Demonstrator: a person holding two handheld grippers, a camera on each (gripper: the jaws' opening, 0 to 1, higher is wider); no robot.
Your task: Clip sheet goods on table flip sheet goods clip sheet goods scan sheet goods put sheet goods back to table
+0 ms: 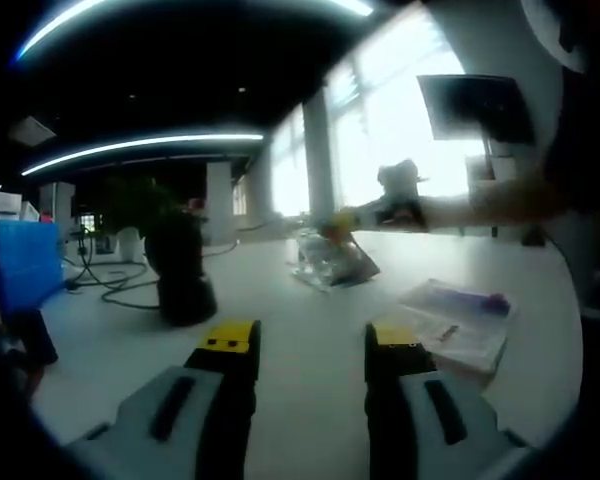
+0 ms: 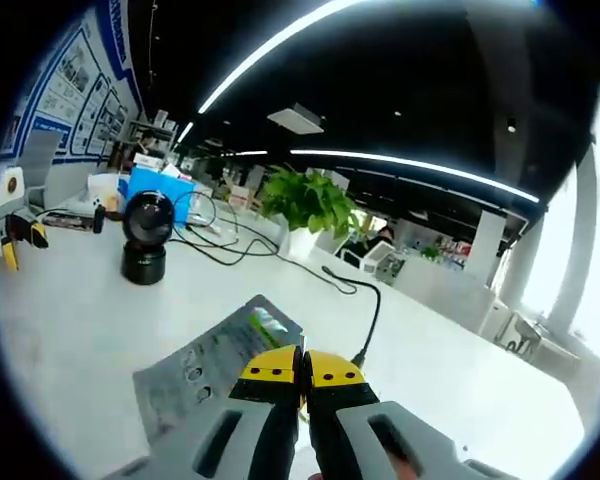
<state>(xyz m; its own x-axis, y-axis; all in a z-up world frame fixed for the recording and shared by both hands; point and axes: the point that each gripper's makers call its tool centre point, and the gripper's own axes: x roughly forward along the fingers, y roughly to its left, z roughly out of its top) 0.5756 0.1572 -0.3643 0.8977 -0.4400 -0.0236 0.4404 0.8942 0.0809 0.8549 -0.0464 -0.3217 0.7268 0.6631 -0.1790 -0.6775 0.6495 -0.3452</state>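
At lower centre of the right gripper view, the right gripper [image 2: 302, 367] pinches a grey packet [image 2: 215, 362], jaws nearly together. Low in the left gripper view, the left gripper [image 1: 308, 345] gapes wide, holding nothing, over the white table [image 1: 280, 300].

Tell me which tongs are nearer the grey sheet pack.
Right. The right tongs are shut on the grey sheet pack; the left tongs hang open over bare table.

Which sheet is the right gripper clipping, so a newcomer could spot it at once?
In the right gripper view, start at the white table with the black round scanner on it. Nearer, the right gripper is shut on a grey sheet pack. Its printed circles and green corner patch mark it out.
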